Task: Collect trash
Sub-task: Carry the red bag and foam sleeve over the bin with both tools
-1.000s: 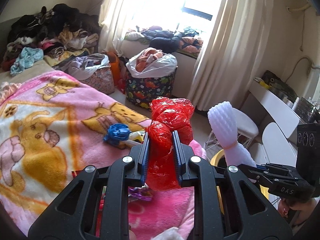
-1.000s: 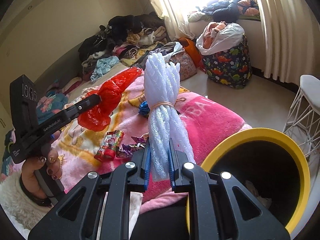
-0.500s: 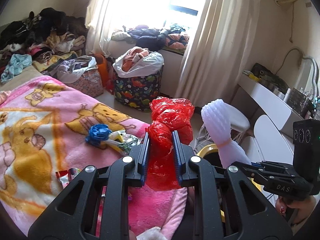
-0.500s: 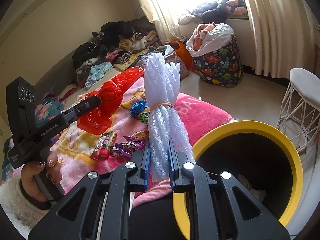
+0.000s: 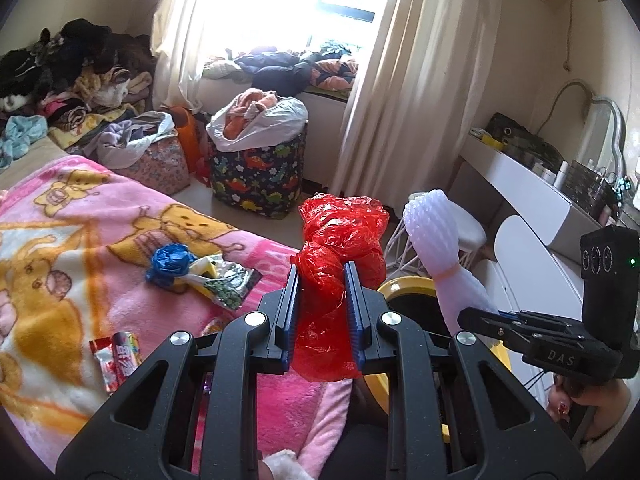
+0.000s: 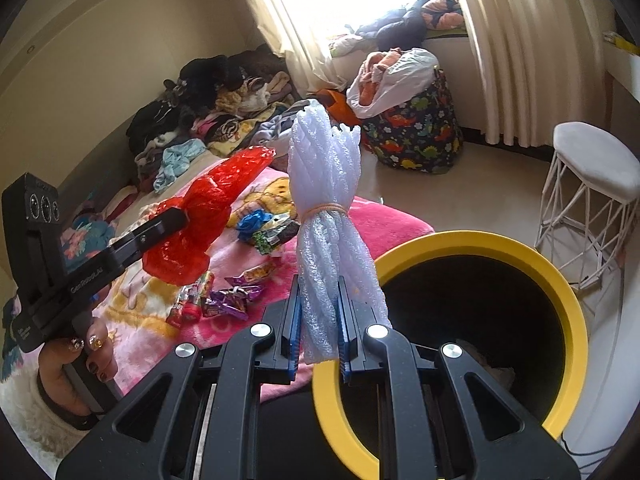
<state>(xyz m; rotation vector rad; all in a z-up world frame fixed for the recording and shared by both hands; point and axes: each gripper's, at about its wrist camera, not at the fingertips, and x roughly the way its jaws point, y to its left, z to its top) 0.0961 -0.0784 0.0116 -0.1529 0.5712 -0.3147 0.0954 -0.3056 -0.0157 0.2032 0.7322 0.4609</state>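
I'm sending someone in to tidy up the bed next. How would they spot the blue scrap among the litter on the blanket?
Start at the pink cartoon-bear blanket on the bed. Near its edge facing the window lies a small heap of wrappers; the crumpled blue scrap sits at the heap's end, touching a yellow-and-silver snack packet. It is the only blue, rosette-shaped piece; the other litter is red, purple or foil.

red plastic bag (image 5: 340, 240) | white foam bundle (image 6: 326, 184) | yellow-rimmed black bin (image 6: 472, 240) | pink bear-print blanket (image 5: 80, 240) beside bin

Both grippers (image 5: 322, 300) (image 6: 318, 312) swung toward yellow bin (image 6: 568, 300); more bin opening visible.
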